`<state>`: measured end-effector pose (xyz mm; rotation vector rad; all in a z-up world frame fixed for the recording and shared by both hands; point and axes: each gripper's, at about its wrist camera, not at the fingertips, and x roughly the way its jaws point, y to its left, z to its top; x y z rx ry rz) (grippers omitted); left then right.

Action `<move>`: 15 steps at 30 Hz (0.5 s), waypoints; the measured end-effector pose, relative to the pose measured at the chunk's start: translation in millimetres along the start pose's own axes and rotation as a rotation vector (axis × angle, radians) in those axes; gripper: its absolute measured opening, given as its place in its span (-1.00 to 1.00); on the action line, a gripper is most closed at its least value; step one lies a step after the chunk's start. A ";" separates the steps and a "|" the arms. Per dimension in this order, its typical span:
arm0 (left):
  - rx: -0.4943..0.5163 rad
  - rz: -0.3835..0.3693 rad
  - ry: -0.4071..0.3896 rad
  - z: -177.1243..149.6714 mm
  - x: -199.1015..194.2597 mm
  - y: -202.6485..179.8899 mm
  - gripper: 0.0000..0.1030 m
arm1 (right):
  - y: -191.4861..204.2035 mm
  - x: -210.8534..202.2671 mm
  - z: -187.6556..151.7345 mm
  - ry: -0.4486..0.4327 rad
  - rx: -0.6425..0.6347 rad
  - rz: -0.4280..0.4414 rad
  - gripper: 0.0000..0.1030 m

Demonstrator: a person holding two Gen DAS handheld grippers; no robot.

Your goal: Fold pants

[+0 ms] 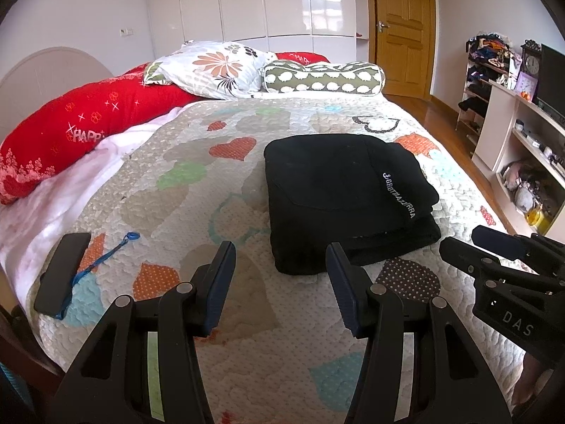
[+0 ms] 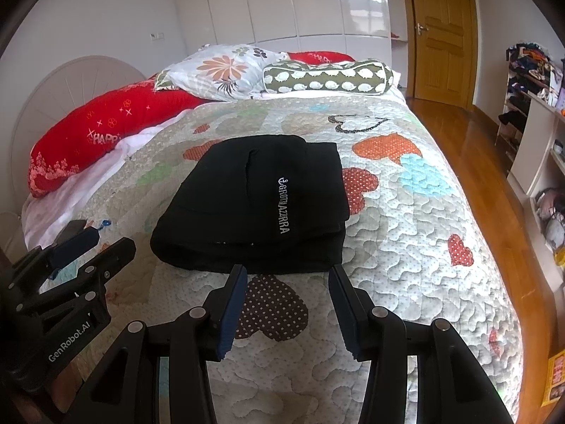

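Pants position: black pants (image 2: 257, 201) lie folded on the bed (image 2: 406, 233), ahead of both claws.
Long axis: runs away from claws.
Nearer claw: right claw (image 2: 287, 312), half-open, empty.
Left claw (image 1: 280, 284): half-open, empty, bundle offset right.

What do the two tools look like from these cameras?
Both are matte black plastic with round silver pins at the joints. The left tool and right tool each end in two flat fingers faced with ribbed dark blue pads. White lettering marks their sides: "GenRobot.AI" on the left, "DAS" on the right.
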<state>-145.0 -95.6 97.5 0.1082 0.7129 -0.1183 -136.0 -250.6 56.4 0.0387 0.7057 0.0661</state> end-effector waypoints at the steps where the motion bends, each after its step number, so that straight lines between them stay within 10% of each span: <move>1: 0.000 0.001 -0.001 -0.2 0.0 -0.4 0.03 | -0.1 -0.2 -0.5 0.000 0.000 -0.001 -0.10; 15: -0.035 -0.029 0.034 -1.5 9.1 11.8 0.03 | -61.5 11.0 -3.7 0.034 0.054 -0.170 -0.10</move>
